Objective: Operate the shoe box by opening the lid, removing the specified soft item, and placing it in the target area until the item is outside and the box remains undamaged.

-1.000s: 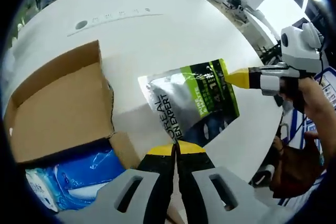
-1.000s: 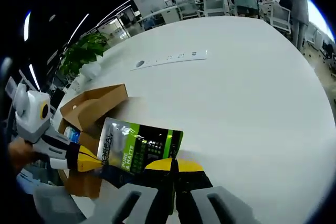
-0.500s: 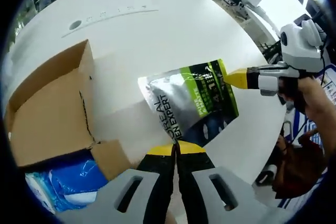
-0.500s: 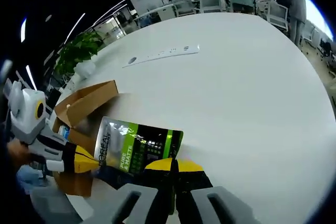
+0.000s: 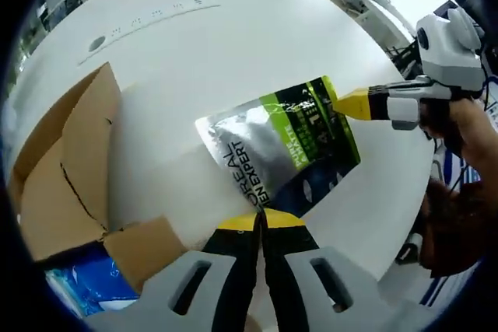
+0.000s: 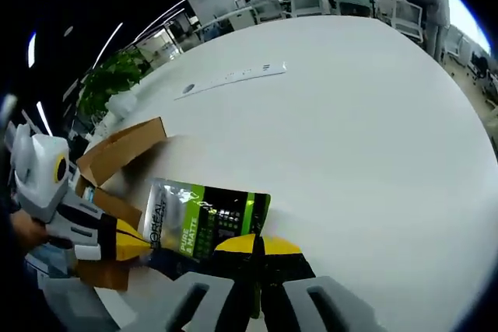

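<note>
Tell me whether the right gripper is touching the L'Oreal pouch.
Touching. In the left gripper view the right gripper has its yellow tips closed on the pouch at its green edge.

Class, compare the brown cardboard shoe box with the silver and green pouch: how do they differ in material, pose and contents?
The brown cardboard shoe box is stiff and matt; the silver and green foil pouch is thin and glossy. The box sits on the white table with its lid open, blue packaging inside; the pouch is gripped at two edges by both tongs, outside the box.

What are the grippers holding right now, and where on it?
Both grip the silver-green pouch by opposite edges: the left gripper on its dark bottom edge, the right gripper on its green end.
</note>
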Tool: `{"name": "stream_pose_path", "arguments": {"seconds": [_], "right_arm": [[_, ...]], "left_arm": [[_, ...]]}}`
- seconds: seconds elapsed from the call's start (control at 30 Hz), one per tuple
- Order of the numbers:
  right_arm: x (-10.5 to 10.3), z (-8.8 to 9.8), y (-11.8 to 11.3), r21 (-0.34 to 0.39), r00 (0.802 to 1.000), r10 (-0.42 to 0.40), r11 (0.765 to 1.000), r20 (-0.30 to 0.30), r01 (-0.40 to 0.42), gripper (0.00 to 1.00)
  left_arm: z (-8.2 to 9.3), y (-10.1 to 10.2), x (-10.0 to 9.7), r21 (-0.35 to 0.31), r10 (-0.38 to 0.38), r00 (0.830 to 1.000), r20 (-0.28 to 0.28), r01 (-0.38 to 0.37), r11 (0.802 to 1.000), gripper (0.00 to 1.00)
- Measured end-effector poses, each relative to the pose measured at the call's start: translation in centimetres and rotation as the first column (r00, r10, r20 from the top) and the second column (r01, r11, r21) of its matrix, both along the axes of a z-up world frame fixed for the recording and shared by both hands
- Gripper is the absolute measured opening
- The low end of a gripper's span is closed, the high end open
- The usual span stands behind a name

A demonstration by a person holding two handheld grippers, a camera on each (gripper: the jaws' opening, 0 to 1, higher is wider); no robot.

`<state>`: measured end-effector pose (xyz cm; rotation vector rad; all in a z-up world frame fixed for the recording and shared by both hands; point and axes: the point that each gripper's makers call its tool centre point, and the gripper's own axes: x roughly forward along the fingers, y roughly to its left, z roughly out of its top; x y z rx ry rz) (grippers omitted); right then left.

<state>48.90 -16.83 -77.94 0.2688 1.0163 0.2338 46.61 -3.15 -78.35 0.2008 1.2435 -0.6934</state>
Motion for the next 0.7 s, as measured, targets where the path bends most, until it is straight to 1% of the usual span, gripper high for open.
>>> {"name": "stream_pose_path", "arguments": {"seconds": [0.07,0.23,0.33,0.47,0.6,0.7], "right_arm": [[-0.1,-0.2,0.1,0.003,1.0,-0.003,1.0,-0.002,0.003,0.0],[-0.2,-0.6,0.1,-0.004,1.0,-0.016,1.0,-0.002,0.016,0.0],[-0.2,-0.7,0.2,-0.005,1.0,-0.023,1.0,-0.003,0.023,0.0],[-0.1,-1.0,0.0,-0.013,1.0,-0.029,1.0,-0.005,0.029,0.0],[-0.3,-0.9,0.1,-0.013,0.999,-0.037,0.999,-0.001,0.037,0.0],[-0.4,-0.9,0.1,-0.015,0.999,-0.039,0.999,-0.002,0.039,0.0]], "left_arm": [[-0.3,0.1,-0.1,0.004,-0.001,1.0,0.001,0.001,1.0,0.0],[-0.2,0.1,0.2,0.031,-0.048,0.998,0.047,0.046,0.998,0.01],[-0.2,0.2,0.3,0.032,-0.059,0.997,0.059,0.057,0.998,0.01],[0.1,0.2,0.6,0.052,-0.112,0.989,0.1,0.107,0.993,0.03],[0.5,0.2,0.8,0.048,-0.125,0.985,0.117,0.12,0.992,0.06],[0.7,0.3,1.1,0.058,-0.147,0.98,0.133,0.14,0.988,0.07]]}}
